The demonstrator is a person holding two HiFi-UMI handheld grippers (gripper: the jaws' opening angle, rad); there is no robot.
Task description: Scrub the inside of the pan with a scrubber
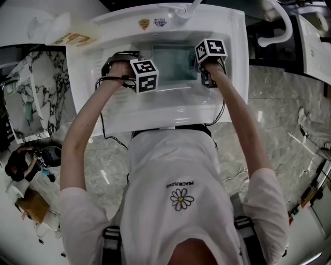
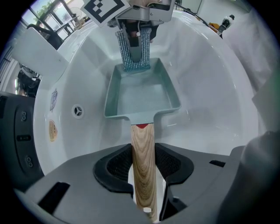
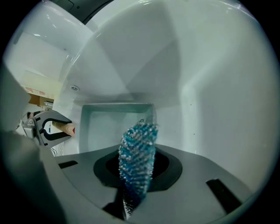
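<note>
A pale green rectangular pan (image 2: 142, 94) lies in a white sink (image 1: 108, 111), also seen as the pan (image 1: 173, 63) and the pan (image 3: 107, 127). Its wooden handle (image 2: 143, 164) runs back between the jaws of my left gripper (image 2: 144, 175), which is shut on it. My right gripper (image 3: 135, 175) is shut on a blue and silver scrubber (image 3: 136, 155). The scrubber (image 2: 134, 50) hangs over the pan's far end, its lower edge at the far wall. In the head view the left gripper (image 1: 135, 77) and right gripper (image 1: 206, 67) sit at opposite ends of the pan.
The sink's overflow hole (image 2: 77, 111) and two stickers (image 2: 52, 130) are on the wall left of the pan. A faucet (image 1: 182, 10) stands at the sink's far rim. Marble floor (image 1: 279, 114) lies right of the sink. The person's white shirt (image 1: 178, 191) fills the near view.
</note>
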